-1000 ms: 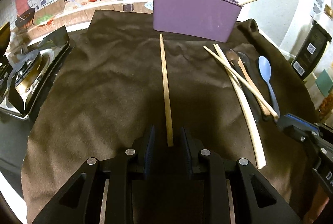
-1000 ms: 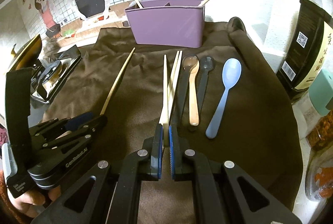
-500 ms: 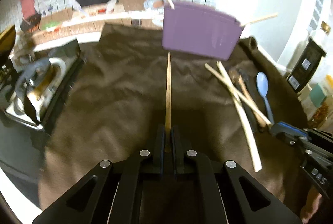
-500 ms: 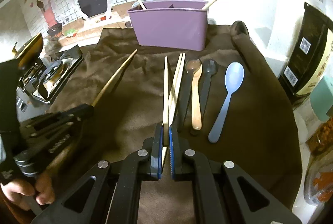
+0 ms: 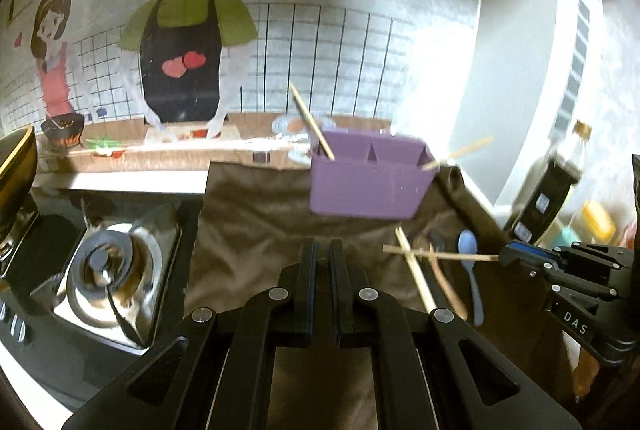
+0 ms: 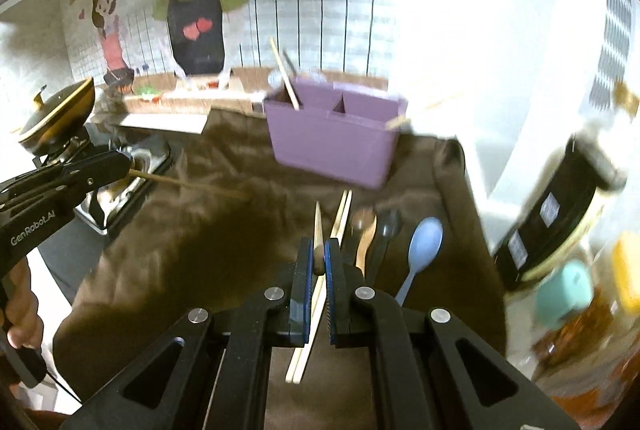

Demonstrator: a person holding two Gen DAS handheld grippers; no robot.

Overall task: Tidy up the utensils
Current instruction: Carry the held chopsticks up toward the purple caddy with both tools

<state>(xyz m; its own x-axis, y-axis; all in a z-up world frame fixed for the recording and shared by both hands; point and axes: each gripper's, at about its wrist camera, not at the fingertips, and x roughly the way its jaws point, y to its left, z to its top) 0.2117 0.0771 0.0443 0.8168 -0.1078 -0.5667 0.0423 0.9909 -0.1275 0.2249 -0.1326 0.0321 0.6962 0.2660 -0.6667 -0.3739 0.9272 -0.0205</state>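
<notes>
My left gripper (image 5: 323, 250) is shut on a wooden chopstick (image 6: 192, 184), held clear of the brown cloth (image 5: 248, 230). In its own view the stick is hidden between the fingers. Lifted to about the same height, my right gripper (image 6: 318, 258) is shut on a second chopstick (image 6: 318, 226), which points left across the left wrist view (image 5: 440, 254). The purple utensil holder (image 6: 336, 138) stands at the back of the cloth with a chopstick (image 5: 312, 122) leaning in its left compartment and another sticking out at its right end. A pair of chopsticks (image 6: 340, 218), a wooden spoon (image 6: 366, 238), a black spoon (image 6: 386, 230) and a blue spoon (image 6: 424, 242) lie on the cloth.
A gas stove (image 5: 104, 270) sits left of the cloth, with a lidded pot (image 6: 56, 118) behind it. A dark bottle (image 6: 560, 214) and several jars crowd the right edge. A wall with a cartoon poster rises behind the holder.
The left gripper closed on the chopstick lying before it. Both grippers then rose, each lifting its chopstick off the cloth, and the views tilted up toward the wall.
</notes>
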